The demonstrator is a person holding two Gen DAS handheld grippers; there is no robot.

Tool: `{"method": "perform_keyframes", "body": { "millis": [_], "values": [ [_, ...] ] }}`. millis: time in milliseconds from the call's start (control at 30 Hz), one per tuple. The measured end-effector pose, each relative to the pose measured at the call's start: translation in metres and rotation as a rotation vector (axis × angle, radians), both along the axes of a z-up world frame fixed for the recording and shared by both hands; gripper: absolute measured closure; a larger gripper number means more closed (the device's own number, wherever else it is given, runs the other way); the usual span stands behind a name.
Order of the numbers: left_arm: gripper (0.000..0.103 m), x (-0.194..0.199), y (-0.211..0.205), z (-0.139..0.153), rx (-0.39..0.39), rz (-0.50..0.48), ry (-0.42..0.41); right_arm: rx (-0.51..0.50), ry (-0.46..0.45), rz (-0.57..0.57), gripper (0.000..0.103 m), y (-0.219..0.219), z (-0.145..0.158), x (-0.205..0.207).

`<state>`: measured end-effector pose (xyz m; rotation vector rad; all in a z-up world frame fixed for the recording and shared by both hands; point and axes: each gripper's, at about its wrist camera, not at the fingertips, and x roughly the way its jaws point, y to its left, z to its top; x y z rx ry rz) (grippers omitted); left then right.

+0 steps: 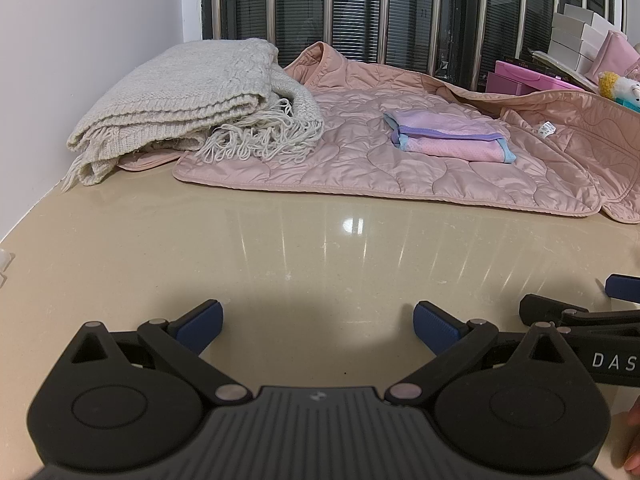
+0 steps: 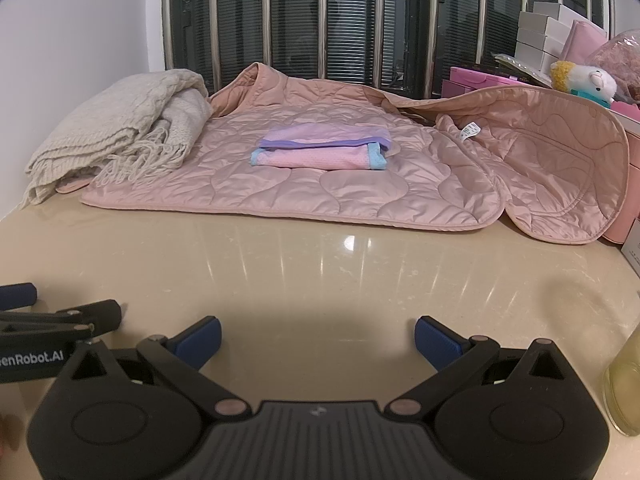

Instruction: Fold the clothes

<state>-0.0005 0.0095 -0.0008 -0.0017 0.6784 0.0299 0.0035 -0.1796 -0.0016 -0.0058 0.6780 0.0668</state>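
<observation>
Quilted pink jacket — spread flat at the far side of the beige table, a small folded pink-and-lilac garment on top. Left gripper and right gripper — both spread wide, empty.

one jacket, one scarf, two grippers

A home room: a barred window, a blanket and jacket on a tabletop, a plush toy, stacked boxes.
</observation>
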Motion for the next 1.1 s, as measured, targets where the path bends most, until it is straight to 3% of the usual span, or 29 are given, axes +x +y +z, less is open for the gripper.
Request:
{"method": "perform_keyframes", "body": {
  "millis": [1100],
  "values": [
    [0.001, -0.0002, 0.0, -0.0001, 0.0, -0.001, 0.0, 0.001, 0.0, -0.003, 0.0, -0.0024, 0.0001, 0.0]
  ]
}}
